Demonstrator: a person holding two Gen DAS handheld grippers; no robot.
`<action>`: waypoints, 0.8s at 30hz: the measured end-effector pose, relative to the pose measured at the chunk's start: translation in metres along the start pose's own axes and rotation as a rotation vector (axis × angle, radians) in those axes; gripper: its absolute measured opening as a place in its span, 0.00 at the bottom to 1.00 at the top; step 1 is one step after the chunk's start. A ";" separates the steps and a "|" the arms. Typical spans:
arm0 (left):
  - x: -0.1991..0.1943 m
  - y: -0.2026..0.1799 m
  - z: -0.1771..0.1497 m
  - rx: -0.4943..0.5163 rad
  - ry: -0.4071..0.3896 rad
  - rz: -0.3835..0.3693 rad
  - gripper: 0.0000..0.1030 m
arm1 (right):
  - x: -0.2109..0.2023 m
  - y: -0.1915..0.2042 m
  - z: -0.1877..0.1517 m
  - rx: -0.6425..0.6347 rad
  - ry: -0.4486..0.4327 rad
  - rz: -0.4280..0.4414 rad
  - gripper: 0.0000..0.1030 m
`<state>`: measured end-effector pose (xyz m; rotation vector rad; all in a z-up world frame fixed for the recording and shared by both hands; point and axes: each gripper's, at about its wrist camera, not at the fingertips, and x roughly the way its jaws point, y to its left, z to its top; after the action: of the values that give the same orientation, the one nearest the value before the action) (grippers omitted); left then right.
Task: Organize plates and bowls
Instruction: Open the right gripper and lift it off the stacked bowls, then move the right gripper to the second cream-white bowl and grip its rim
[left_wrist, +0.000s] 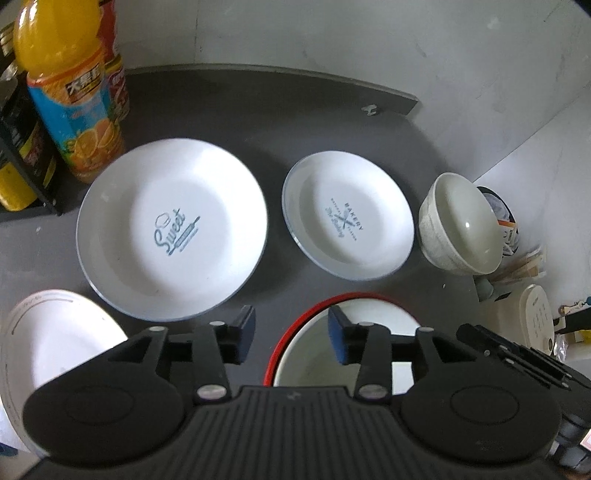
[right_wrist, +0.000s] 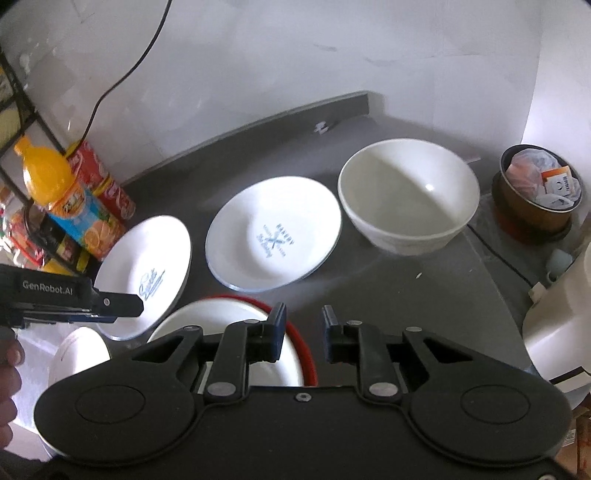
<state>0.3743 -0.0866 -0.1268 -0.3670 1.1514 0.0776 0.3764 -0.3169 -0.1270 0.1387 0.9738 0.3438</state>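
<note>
1. Left hand-held gripper (left_wrist: 291, 334) hangs open and empty above the near counter (left_wrist: 280, 122); its right finger sits over the inside of the red-rimmed bowl (left_wrist: 295, 325), its left finger over bare counter just outside the rim.
2. Right hand-held gripper (right_wrist: 303, 330) is likewise open with nothing between its fingers, its left finger over the same red-rimmed bowl's edge, its right one over bare counter.
3. Beyond them lie the "Sweet" plate (left_wrist: 171, 229) on the left and the smaller "Bakery" plate (left_wrist: 347, 216) to its right, apart from each other. A pale bowl (left_wrist: 460, 225) stands far right, near the counter's edge, and a white paper plate (left_wrist: 55, 339) lies near left.
4. The step in hand looks like a first grasp, probably of the red-rimmed bowl, though which piece comes first is a guess.
5. To do it well: straddle the rim with one finger inside and one outside, close firmly before lifting, and keep the bowl level.
6. Stack by size, smaller plate onto larger, centred, and set down gently.
7. Keep clear of the orange juice bottle (left_wrist: 70, 92) at far left.
</note>
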 end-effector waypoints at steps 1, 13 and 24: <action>0.001 -0.003 0.001 0.003 -0.003 0.000 0.45 | -0.001 -0.003 0.002 0.007 -0.007 -0.002 0.21; 0.013 -0.050 0.016 0.050 -0.035 -0.004 0.60 | -0.009 -0.058 0.019 0.130 -0.069 -0.037 0.44; 0.047 -0.106 0.032 0.079 -0.049 -0.023 0.65 | 0.004 -0.098 0.036 0.169 -0.094 -0.074 0.44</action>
<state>0.4480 -0.1815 -0.1324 -0.3068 1.0987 0.0208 0.4297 -0.4061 -0.1364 0.2694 0.9120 0.1846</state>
